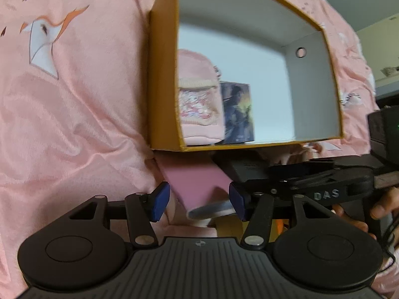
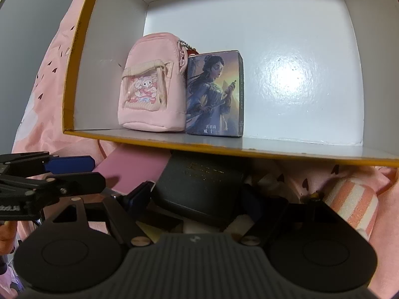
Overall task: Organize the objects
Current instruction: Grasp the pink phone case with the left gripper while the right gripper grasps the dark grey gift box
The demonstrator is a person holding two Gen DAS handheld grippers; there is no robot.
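Below the open yellow box (image 1: 164, 79), a stiff, light-looking pink case (image 1: 197, 184) is straddled, untouched, by the released left gripper (image 1: 199, 200), best pinched across its flat sides, while a black case (image 2: 199, 186) is flanked by the wide-open right gripper (image 2: 197, 200).

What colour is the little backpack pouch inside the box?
Pale pink pouch, with a cartoon picture on its front; clearest in the right wrist view.

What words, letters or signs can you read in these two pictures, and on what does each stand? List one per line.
"DAS": on the right gripper, its arm seen in the left wrist view.
White characters at the foot of the illustrated card box: too small to read.
Gold print on the black case: blurred, unreadable.
White lettering on the left gripper: cut off.
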